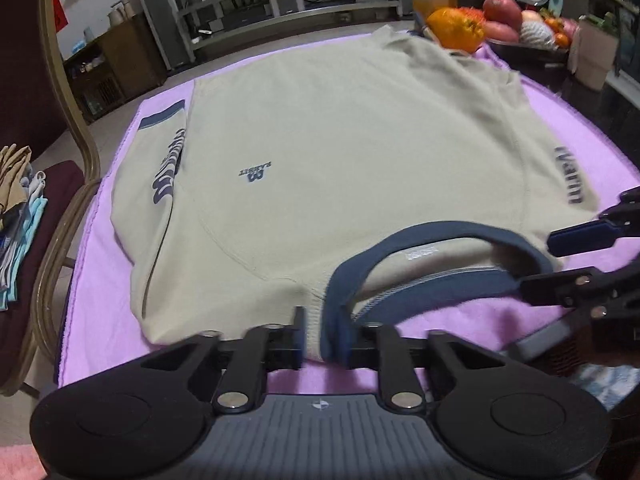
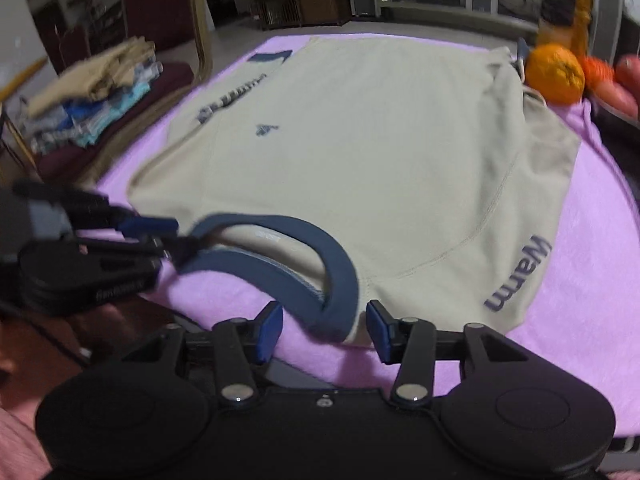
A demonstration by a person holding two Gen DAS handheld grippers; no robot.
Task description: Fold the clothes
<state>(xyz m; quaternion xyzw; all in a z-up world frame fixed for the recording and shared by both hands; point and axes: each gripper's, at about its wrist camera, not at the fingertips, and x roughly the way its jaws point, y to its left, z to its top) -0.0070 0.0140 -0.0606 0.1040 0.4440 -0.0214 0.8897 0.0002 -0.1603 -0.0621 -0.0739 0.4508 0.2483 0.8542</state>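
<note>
A beige sweatshirt (image 1: 340,140) (image 2: 360,140) with a navy collar (image 1: 440,232) (image 2: 288,232) and navy sleeve lettering lies flat on a purple cloth (image 1: 100,280) (image 2: 592,240), neck toward me. My left gripper (image 1: 323,340) (image 2: 180,240) is shut on the fabric at one end of the collar, beige cloth and navy rib pinched between its fingers. At the collar's other end, my right gripper (image 2: 325,328) (image 1: 554,262) stands open. The navy collar edge lies between its blue pads (image 2: 272,332), which are apart from each other.
A bowl of fruit (image 1: 520,24) with a large orange (image 2: 554,78) sits at the far right, touching the sweatshirt's hem corner. To the left, a stack of folded clothes (image 1: 16,220) (image 2: 92,108) rests on a dark red chair (image 1: 68,120).
</note>
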